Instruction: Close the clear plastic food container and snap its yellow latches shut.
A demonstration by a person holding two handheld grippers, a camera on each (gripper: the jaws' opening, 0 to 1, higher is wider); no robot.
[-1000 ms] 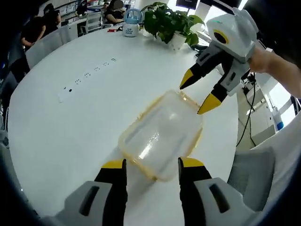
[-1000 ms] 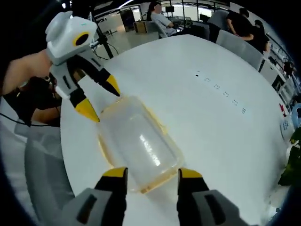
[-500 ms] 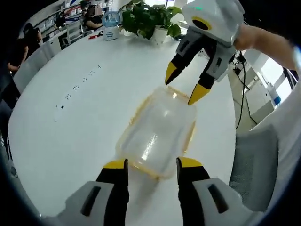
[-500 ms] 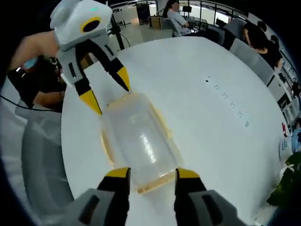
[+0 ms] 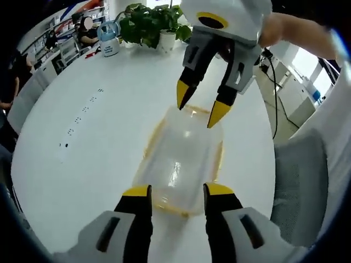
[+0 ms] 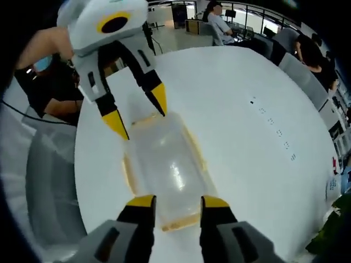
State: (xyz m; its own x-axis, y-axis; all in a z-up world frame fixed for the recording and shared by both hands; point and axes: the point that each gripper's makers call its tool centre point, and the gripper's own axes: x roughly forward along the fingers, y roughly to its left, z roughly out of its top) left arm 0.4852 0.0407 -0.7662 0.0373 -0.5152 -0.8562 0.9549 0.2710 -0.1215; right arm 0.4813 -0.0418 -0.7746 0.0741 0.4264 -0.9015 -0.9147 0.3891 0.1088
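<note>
Table, round and white, carries a clear plastic food container lying lengthwise between two facing grippers. The left gripper and right gripper each stand spread at opposite ends, jaws straddling the yellow rim, gripping nothing. Yellow latches are too blurred to judge. A potted plant sits far behind.

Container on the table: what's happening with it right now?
A person works a clear container on a white table with two handheld grippers. The left gripper and the right gripper sit at opposite short ends, jaws open and straddling the ends. The lid looks on; latch state is unclear.
</note>
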